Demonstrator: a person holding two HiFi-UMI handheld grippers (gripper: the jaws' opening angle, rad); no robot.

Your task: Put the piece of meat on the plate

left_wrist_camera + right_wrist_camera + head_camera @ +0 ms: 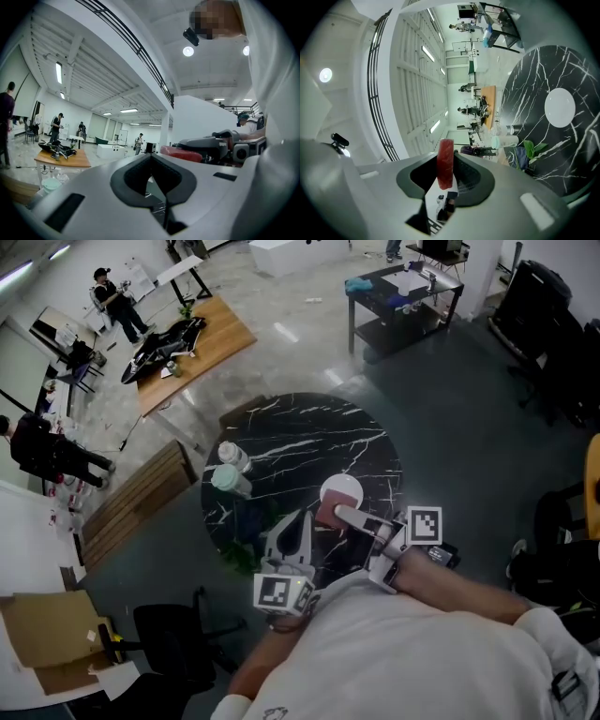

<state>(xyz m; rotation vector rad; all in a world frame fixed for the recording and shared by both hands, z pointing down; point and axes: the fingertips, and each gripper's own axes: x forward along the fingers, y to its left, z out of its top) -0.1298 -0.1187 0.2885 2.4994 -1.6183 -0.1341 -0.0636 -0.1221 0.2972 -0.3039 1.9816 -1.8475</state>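
Observation:
A red slab of meat (445, 161) stands on edge between the jaws of my right gripper (447, 158), which is shut on it. In the head view the meat (328, 514) hangs just in front of the white plate (341, 490) on the round black marble table (300, 442), with the right gripper (341, 515) reaching in from the right. The plate (559, 108) is bare. My left gripper (298, 521) hovers over the table's near edge, left of the meat. Its jaws (151, 158) look shut with nothing between them. From there the meat (182, 153) shows to the right.
A clear bottle (233, 456) and a pale green-lidded container (230, 481) stand at the table's left side. A green plant (246, 557) sits at the near left edge. A black chair (173, 634) and cardboard boxes (47, 624) are on the floor to the left.

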